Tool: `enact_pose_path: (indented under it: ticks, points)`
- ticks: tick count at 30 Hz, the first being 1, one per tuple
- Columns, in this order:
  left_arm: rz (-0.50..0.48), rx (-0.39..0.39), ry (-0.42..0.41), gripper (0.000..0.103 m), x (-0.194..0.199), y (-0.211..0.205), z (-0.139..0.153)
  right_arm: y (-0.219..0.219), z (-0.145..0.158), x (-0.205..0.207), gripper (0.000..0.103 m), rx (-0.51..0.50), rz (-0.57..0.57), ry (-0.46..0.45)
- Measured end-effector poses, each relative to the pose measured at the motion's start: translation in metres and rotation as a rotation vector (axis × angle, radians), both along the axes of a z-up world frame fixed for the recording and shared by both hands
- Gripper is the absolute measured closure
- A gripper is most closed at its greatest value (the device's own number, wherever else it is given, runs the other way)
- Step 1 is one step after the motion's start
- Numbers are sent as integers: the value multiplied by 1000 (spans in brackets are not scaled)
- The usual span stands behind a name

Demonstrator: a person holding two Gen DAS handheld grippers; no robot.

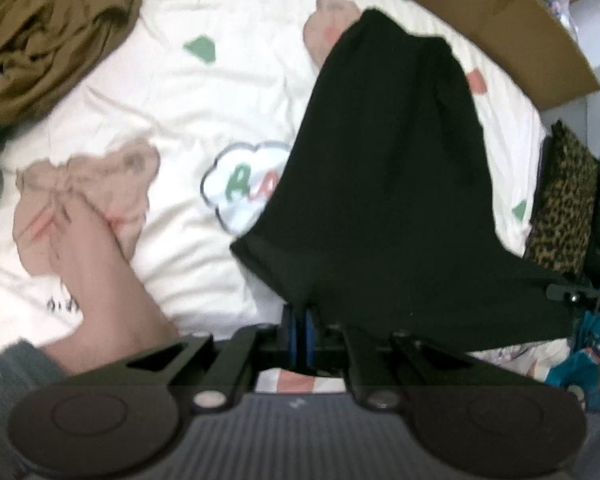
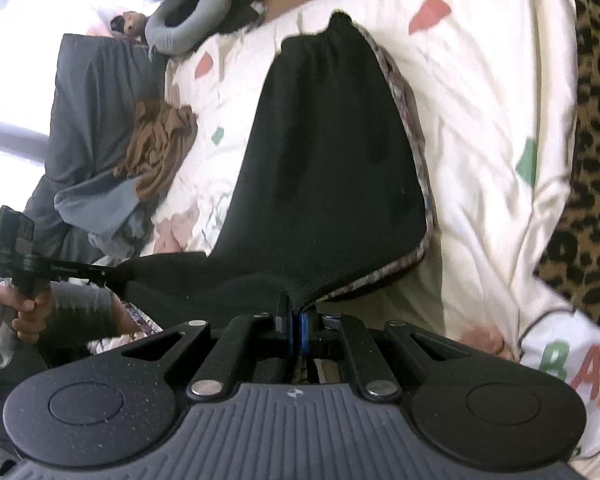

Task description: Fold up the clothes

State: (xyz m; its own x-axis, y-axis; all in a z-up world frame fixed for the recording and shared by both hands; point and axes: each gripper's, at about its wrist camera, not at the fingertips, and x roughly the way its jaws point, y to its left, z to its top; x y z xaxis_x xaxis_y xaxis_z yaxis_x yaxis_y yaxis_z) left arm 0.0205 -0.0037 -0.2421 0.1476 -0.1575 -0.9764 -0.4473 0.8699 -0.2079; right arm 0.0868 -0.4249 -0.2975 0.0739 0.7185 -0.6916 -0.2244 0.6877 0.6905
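A black garment (image 1: pixel 380 168) with a patterned inner lining hangs stretched over the white printed bedspread (image 1: pixel 172 92). My left gripper (image 1: pixel 300 312) is shut on its near edge. My right gripper (image 2: pixel 296 312) is shut on another part of the same near edge of the black garment (image 2: pixel 324 168); the lining shows along its right rim. The far end of the garment rests on the bed. The left gripper shows at the left of the right wrist view (image 2: pixel 100 270), the right gripper at the right edge of the left wrist view (image 1: pixel 556 292).
A crumpled brown garment (image 1: pixel 48 36) lies at the bed's far left; it also shows in the right wrist view (image 2: pixel 160 148). A cardboard box (image 1: pixel 512 20) stands behind the bed. A leopard-print cloth (image 2: pixel 592 140) lies at the bed's right side. Grey bedding (image 2: pixel 96 120) and a grey neck pillow (image 2: pixel 188 20) lie beyond.
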Motion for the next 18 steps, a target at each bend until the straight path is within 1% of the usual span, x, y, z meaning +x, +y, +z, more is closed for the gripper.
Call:
enact_pose_path:
  ticks: [2,5,9,14,18]
  points:
    - [-2,12,-21,99,7,4,11,2,6,7,101,5,-24,-21]
    - [-21,37,-49,99,24,11,18,5,15,19,101,14,-51,-54]
    - [-77,81,-77,99,50,14,26,9,21,35,101,2,-68,-78]
    - [-118,119,-77,99,78,13,21,15,22,54,101,-16,-79,-100]
    - [-123,133,-70,99,94,14,13,20,19,66,101,-36,-82,-109]
